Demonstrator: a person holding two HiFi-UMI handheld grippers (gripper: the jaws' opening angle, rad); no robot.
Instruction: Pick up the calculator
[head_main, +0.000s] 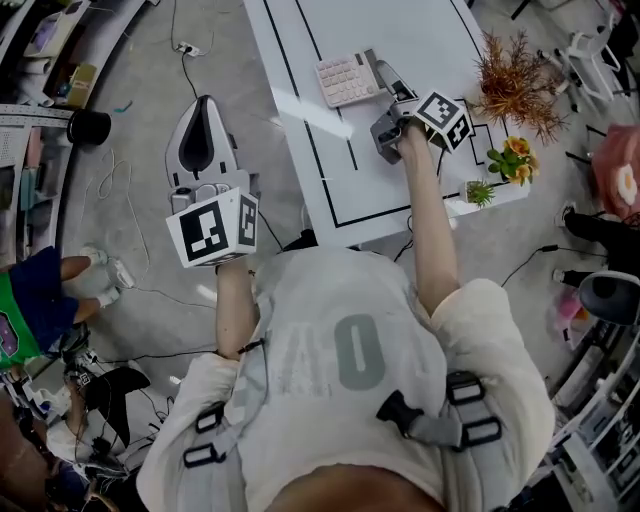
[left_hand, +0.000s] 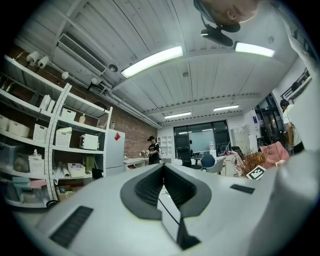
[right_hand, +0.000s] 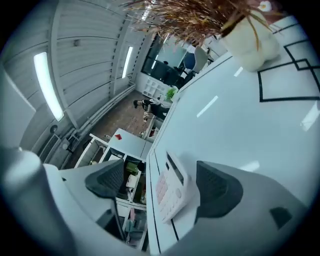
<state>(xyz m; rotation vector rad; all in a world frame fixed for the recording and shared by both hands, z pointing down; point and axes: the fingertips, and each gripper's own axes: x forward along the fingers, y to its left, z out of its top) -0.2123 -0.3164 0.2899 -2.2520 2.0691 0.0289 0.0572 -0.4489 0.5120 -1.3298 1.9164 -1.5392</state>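
Observation:
A pale calculator (head_main: 347, 78) with pinkish keys lies flat near the left edge of the white table (head_main: 400, 40). My right gripper (head_main: 386, 95) hovers low over the table just right of it, jaws open. In the right gripper view the calculator (right_hand: 170, 192) sits between and just ahead of the two dark pads (right_hand: 217, 187), with a gap on each side. My left gripper (head_main: 205, 110) is held out over the floor, left of the table. Its jaws are shut with nothing in them, and its pads meet in the left gripper view (left_hand: 162, 170).
A dried brown plant (head_main: 515, 80), a yellow flower pot (head_main: 515, 160) and a small green plant (head_main: 480, 190) stand at the table's right edge. Black tape lines mark the tabletop. Cables and a black cup (head_main: 88, 126) lie on the floor; another person (head_main: 40, 300) is at far left.

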